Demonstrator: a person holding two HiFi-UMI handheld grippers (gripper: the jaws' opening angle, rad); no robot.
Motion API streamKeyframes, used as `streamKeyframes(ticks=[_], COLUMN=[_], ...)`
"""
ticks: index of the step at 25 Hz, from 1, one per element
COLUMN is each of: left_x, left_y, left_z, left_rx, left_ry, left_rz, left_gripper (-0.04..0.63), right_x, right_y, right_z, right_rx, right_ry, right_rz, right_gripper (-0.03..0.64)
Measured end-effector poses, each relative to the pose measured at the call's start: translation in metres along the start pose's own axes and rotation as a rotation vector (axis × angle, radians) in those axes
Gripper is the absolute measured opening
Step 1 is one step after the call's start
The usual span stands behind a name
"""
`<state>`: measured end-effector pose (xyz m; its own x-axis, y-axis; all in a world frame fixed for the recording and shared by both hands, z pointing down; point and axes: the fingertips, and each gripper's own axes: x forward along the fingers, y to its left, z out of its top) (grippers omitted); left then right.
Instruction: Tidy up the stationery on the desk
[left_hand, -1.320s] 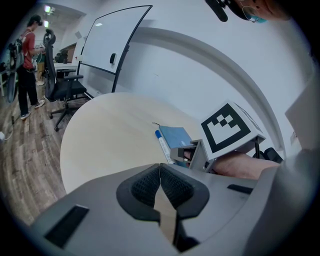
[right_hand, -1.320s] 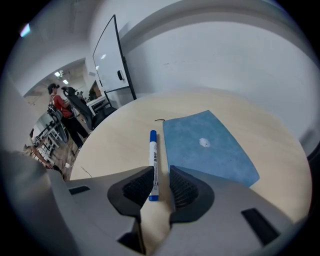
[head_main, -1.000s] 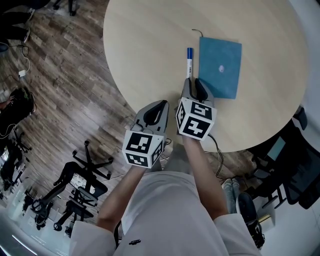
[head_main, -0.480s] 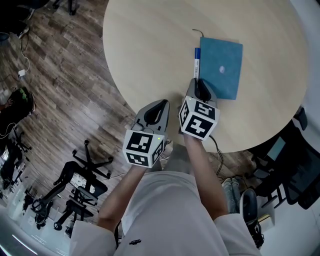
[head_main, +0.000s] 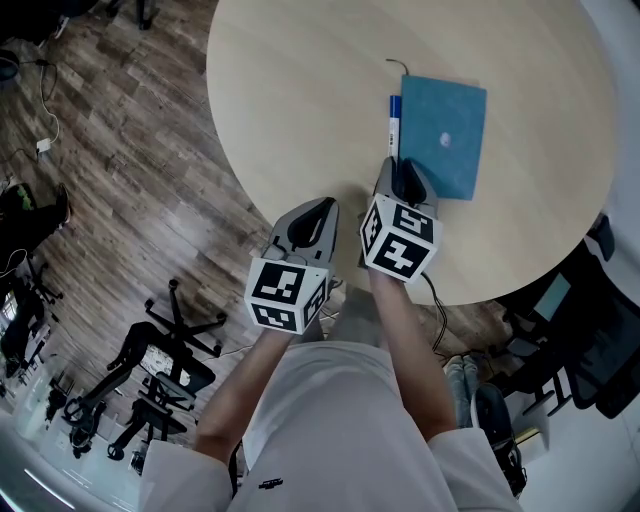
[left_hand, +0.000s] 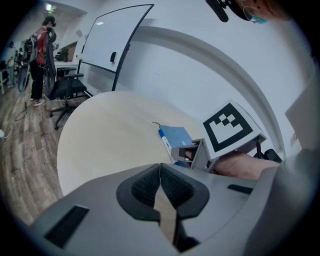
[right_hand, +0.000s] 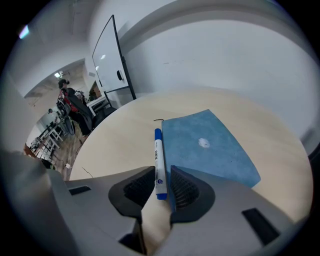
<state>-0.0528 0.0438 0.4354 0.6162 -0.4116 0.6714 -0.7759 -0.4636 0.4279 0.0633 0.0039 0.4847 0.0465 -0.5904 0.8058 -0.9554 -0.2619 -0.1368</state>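
A blue-capped white marker pen (head_main: 393, 125) lies on the round pale wooden table (head_main: 290, 90), parallel to and right against the left edge of a blue notebook (head_main: 441, 135). My right gripper (head_main: 400, 178) sits at the pen's near end. In the right gripper view the pen (right_hand: 159, 162) lies between the pads, whose jaws have just been opening, with a slim gap showing, beside the notebook (right_hand: 207, 147). My left gripper (head_main: 318, 215) hovers at the table's near edge, shut and empty (left_hand: 160, 187).
A thin dark cord (head_main: 397, 66) sticks out at the notebook's far corner. Black office chairs (head_main: 170, 330) stand on the wood floor left of the table. A whiteboard (left_hand: 112, 42) and a standing person (left_hand: 40, 60) are far behind.
The right gripper has shifted the pen to the right, from a spot apart from the notebook to lying along its left edge. The left gripper has stayed put.
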Motion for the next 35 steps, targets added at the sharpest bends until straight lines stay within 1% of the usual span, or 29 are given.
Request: streamKeyframes(ticks=[9,15,19,20,22,25,28,31,35], left_x=[-0.001,-0.006,-0.015,-0.018,-0.025,-0.036,-0.051,-0.067,-0.086], left_y=[-0.002,-0.008,-0.015,-0.017,-0.023,-0.033,-0.044,-0.058,-0.079], left_z=[-0.001,0.008,0.019,0.022,0.028,0.042,0.053,0.064,0.074], left_rx=[-0.001,0.005,0.014,0.016,0.021,0.039,0.057,0.076,0.124], left_ry=[0.0,-0.013,-0.024,-0.026,-0.031,-0.045,-0.059,-0.073,-0.073], left_rz=[-0.004,-0.009,-0.015,-0.016,-0.02,-0.024,-0.03,-0.037,-0.061], left_gripper=[0.021,0.021,0.021,0.021,0.021,0.021,0.021,0.021,0.021], right_x=[-0.003,-0.013,-0.03,-0.036,-0.047,-0.064,-0.087,-0.115,-0.15], right_y=[0.003,0.001,0.0,-0.001,-0.005,-0.013,-0.013,-0.011,-0.013], right_z=[0.003,0.009,0.021,0.023,0.026,0.03,0.035,0.036,0.034], right_rx=[-0.017,-0.013,-0.018,-0.025,-0.057,-0.116,-0.15,-0.236,-0.364], right_ry=[-0.01,-0.018,-0.045,-0.048,-0.046,-0.047,-0.072,-0.081,-0.085], right_rz=[0.012,0.019,0.044,0.053,0.068,0.094,0.194,0.278,0.304], right_gripper=[0.104,0.104,0.102,0.093,0.061,0.049,0.041,0.041,0.041])
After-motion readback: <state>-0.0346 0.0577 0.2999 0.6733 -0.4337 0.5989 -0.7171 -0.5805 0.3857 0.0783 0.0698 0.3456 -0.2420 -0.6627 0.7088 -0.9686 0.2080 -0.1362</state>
